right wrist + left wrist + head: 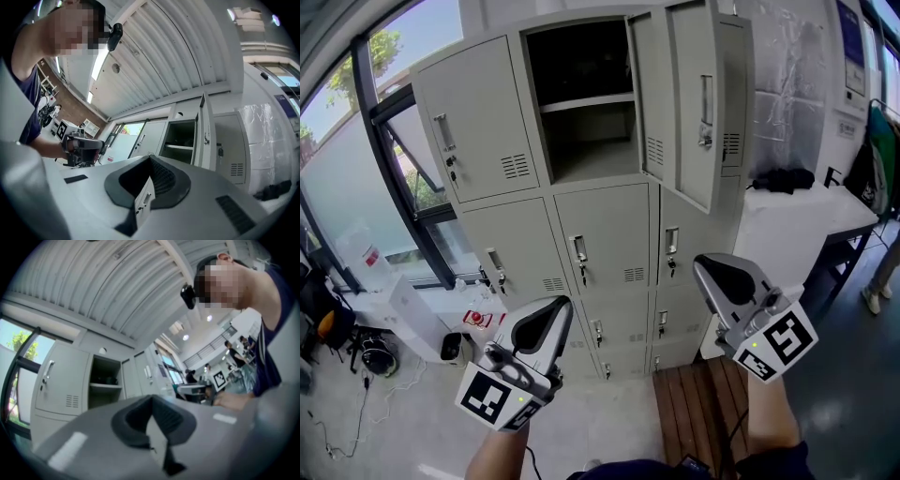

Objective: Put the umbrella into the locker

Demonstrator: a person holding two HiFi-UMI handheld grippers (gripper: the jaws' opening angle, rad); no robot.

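The left gripper (546, 319) is at 7 o'clock and the right gripper (717, 274) is at 5 o'clock. Both have their jaws closed tight, with nothing in them. At 12 o'clock stands the tall pale grey metal locker (609, 234). Its top middle door (689, 103) hangs open. Inside, a small dark thing (110, 379) lies on the thin grey shelf (586, 101), but it is too dim to tell if it is the umbrella. At 2 o'clock a floppy black bundle (783, 178) rests on the white surface (797, 225).
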